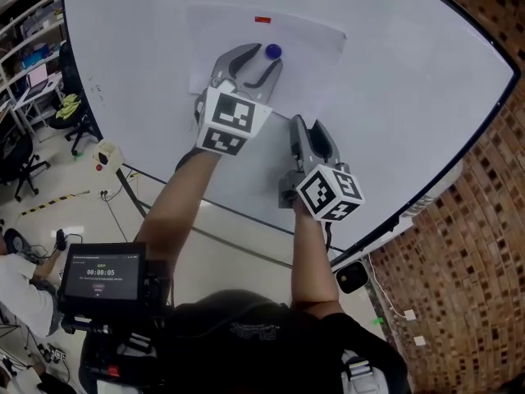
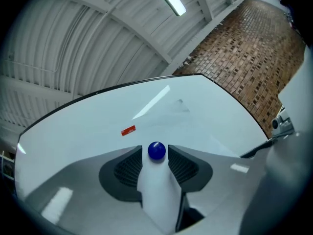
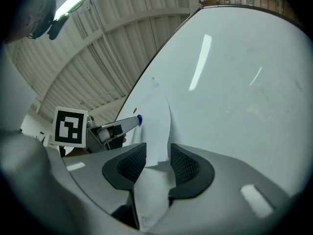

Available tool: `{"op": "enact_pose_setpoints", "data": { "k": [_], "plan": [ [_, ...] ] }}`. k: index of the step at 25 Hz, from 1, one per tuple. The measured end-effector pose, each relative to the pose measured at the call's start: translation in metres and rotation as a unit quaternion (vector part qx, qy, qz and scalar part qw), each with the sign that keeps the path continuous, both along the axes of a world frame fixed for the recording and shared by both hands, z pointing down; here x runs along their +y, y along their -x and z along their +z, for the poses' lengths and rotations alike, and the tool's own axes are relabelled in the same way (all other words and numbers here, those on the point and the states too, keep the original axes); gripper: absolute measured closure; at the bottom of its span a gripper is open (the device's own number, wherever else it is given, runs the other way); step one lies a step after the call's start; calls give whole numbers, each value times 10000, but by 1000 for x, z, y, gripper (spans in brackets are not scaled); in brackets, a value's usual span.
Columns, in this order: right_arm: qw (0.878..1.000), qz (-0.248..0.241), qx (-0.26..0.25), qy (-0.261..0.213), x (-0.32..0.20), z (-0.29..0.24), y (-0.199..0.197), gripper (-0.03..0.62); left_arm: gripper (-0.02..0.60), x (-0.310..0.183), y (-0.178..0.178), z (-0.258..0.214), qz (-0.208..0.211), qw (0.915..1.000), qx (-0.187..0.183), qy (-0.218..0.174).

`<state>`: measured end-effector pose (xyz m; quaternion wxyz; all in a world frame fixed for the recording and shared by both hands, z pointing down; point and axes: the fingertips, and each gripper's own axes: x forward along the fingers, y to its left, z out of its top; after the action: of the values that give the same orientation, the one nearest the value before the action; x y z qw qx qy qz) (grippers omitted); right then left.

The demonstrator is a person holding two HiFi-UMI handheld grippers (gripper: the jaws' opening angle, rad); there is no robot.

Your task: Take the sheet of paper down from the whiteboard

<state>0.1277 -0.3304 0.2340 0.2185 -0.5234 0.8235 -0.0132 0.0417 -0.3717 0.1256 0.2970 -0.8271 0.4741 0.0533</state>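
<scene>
The sheet of paper point(image 1: 312, 46) hangs on the whiteboard point(image 1: 410, 97) in the upper middle of the head view. 2 magnets pin it there: a small red magnet point(image 1: 262, 19) near its top edge and a round blue magnet point(image 2: 156, 151) a little below. The left gripper point(image 1: 264, 56) has its jaws closed on the blue magnet, 1 jaw at each side of the ball, though I cannot say how firm this hold is. The right gripper point(image 3: 158, 155) is at the lower right corner of the sheet. Its jaws are not pressed together; a gap remains, and the corner stands in this gap, bent away from the board. The first risk, in my judgement, is here. If the blue magnet comes off while the right jaws are loose, the sheet would hang from the red magnet only. It may then swing, slide out of the gap or drop to the floor point(image 1: 74, 212) at the lower left of the head view. The second risk is the ball itself: it looks smooth and round, so it could slip out of the left jaws and snap back on the board, or fall. The third risk is tearing. If the right gripper closes and pulls down before the red magnet is removed, the paper may rip or crease at the pinned place. Dragging the blue magnet sideways instead of lifting it away could also wrinkle the sheet.
</scene>
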Motion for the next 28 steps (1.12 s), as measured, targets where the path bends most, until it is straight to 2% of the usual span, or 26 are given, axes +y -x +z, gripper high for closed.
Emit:
{"op": "enact_pose_setpoints", "data": {
  "k": [4, 11, 16, 21, 23, 28],
  "plan": [
    [9997, 19, -72, 222, -6, -6, 3, 424, 440, -4, 0, -2, 36, 9999, 19, 131],
    [9992, -225, -142, 286, -7, -3, 14, 431, 443, -5, 1, -6, -89, 9998, 138, 68],
    [9992, -227, -185, 280, -13, -3, 8, 491, 443, -8, -3, -7, -41, 9997, 231, 47],
    [9993, -148, -338, 0, -13, -14, -1, 495, 445, -9, -4, -7, 12, 9997, 248, 52],
    [9993, -50, -373, -22, -14, -16, -4, 572, 446, -9, -4, -8, 19, 9996, 282, 47],
    [9991, -112, -365, -171, -2, -19, 9, 580, 453, 0, 9, -11, 46, 9994, 342, 25]
  ]
}}
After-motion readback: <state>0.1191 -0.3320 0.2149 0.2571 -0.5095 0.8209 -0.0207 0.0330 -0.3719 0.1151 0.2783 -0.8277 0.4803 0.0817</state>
